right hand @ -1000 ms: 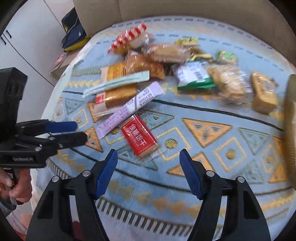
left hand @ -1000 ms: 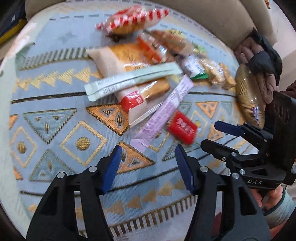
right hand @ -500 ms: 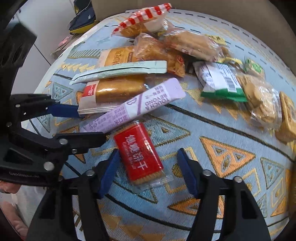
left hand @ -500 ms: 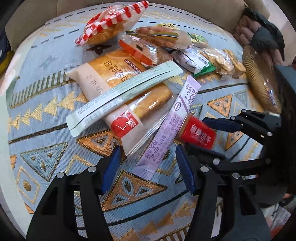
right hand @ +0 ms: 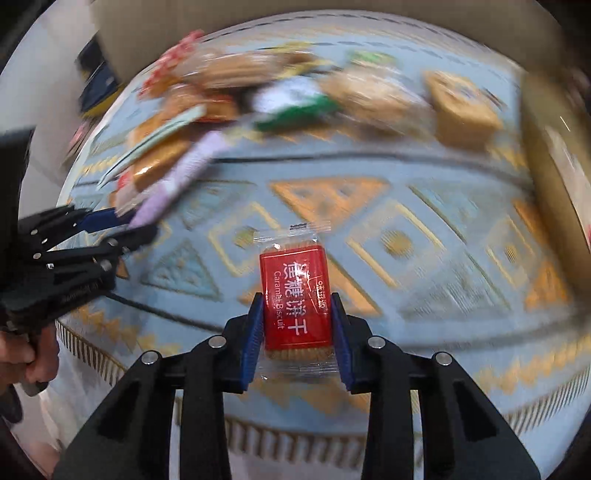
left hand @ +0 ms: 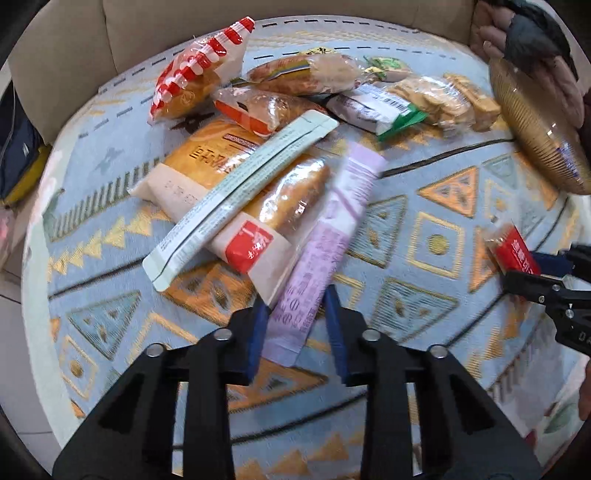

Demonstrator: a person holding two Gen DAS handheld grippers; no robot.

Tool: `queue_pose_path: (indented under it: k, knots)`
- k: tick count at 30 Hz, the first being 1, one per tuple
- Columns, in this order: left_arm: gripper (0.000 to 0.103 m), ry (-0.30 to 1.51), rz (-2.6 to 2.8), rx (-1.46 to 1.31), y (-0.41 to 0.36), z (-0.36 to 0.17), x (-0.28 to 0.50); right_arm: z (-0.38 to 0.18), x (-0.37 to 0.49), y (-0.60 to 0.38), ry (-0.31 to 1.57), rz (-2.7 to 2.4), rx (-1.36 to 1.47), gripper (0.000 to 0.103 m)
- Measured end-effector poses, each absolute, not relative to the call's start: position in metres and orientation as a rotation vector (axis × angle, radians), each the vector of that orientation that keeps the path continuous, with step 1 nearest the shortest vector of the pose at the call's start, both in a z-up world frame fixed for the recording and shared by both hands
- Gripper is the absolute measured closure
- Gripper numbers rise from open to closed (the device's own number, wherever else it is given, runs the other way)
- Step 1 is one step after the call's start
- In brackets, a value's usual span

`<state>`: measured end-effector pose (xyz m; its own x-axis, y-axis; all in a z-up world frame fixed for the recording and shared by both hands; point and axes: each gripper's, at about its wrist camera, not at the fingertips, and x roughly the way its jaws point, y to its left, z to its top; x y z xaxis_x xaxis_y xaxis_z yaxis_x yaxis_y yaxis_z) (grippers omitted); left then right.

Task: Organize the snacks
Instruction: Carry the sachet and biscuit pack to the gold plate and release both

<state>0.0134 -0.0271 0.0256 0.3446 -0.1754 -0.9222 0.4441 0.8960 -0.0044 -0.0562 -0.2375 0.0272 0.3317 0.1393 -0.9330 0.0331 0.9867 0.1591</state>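
The snacks are laid on a round table [left hand: 436, 206] covered with a pale blue cloth patterned in gold triangles; its near rim is seen low in both views and its far rim lies against a beige sofa [left hand: 122, 33]. The near and right parts of the cloth are bare, so open room is left there, while the far-left half is crowded.

The left tongs [left hand: 295, 325] have just been closing and are narrowed on the lower end of a long purple stick packet [left hand: 325, 236], whose upper end lies beside a wrapped bread loaf [left hand: 258, 192]. A pale green stick packet [left hand: 240, 199] is laid slantwise across that loaf. Behind it a red-and-white striped bag [left hand: 199, 85], an orange-wrapped bun [left hand: 266, 107], a green-and-white packet [left hand: 384, 114] and clear bags of biscuits [left hand: 436, 99] are heaped close together.

The right tongs [right hand: 297, 328] have likewise just been closing and are clamped on a red caramel biscuit packet [right hand: 295, 291], gripped by its two long sides, above the open cloth near the table's front edge. The background of this view is blurred.

An amber ribbed glass dish [left hand: 535, 133] is tilted at the table's right edge, with a gloved hand [left hand: 532, 40] over its upper rim; whether anything lies in it cannot be told.
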Motion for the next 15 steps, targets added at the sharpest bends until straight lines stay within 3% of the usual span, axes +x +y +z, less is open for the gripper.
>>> queue_pose_path:
  k: [2, 11, 13, 15]
  knots:
    - [0.083, 1.173, -0.429, 0.231, -0.024, 0.028, 0.005, 0.032, -0.071, -0.251, 1.227, 0.039, 0.184, 0.069]
    - [0.081, 1.27, -0.492, 0.14, -0.011, 0.022, -0.059, 0.028, -0.112, -0.271, 1.238, -0.021, 0.237, 0.069]
    - [0.068, 1.275, -0.489, 0.135, -0.014, 0.018, -0.06, 0.02, -0.114, -0.268, 1.254, -0.019, 0.238, 0.067]
    - [0.047, 1.274, -0.502, 0.123, -0.019, 0.018, -0.057, 0.019, -0.111, -0.262, 1.252, -0.006, 0.252, 0.061]
